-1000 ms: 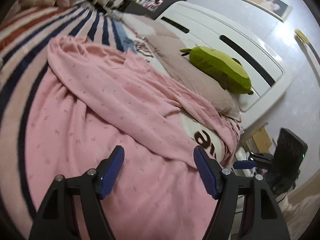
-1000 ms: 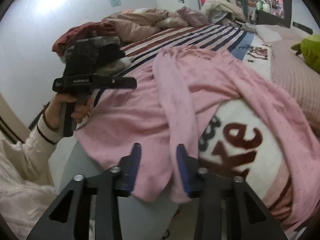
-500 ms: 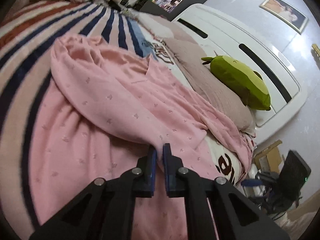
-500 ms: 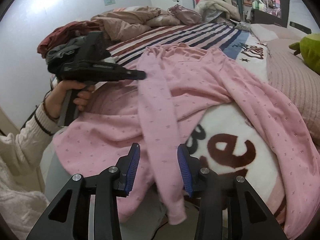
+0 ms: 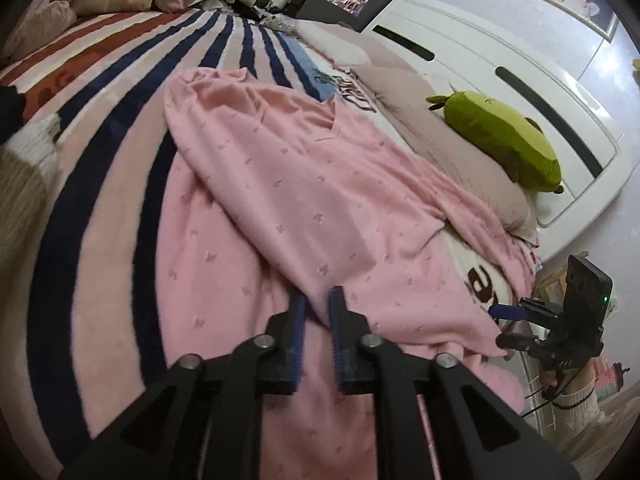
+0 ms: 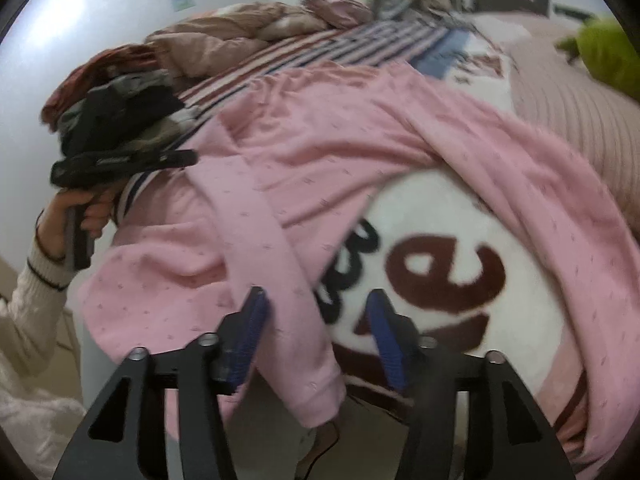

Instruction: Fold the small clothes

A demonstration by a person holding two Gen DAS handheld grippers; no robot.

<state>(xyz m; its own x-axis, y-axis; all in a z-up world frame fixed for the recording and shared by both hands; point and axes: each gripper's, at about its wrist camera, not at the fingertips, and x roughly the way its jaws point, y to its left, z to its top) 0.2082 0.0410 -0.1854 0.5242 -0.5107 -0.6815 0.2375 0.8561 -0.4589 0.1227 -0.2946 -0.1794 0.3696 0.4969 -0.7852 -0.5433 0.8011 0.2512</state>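
A pink knit garment (image 5: 304, 208) lies spread over the striped bed, one sleeve folded across its body. My left gripper (image 5: 318, 308) is shut on a fold of that sleeve's edge. In the right wrist view the same pink garment (image 6: 360, 148) drapes over the bed's corner and its sleeve (image 6: 280, 280) hangs between the fingers of my right gripper (image 6: 316, 312), which is open around it. The left gripper (image 6: 120, 160) shows there at the left, held by a hand. The right gripper (image 5: 520, 316) shows at the bed's right edge in the left wrist view.
A striped blanket (image 5: 100, 128) covers the bed. A green plush toy (image 5: 500, 140) lies on a beige pillow (image 5: 420, 120) by the white headboard (image 5: 500, 60). Piled clothes (image 6: 120, 92) and bedding (image 6: 240, 32) sit at the far side. A white blanket with brown letters (image 6: 448, 272) lies under the garment.
My left gripper closed on the folded sleeve's edge and pulled back a little. My right gripper opened wider and moved in around the hanging sleeve.
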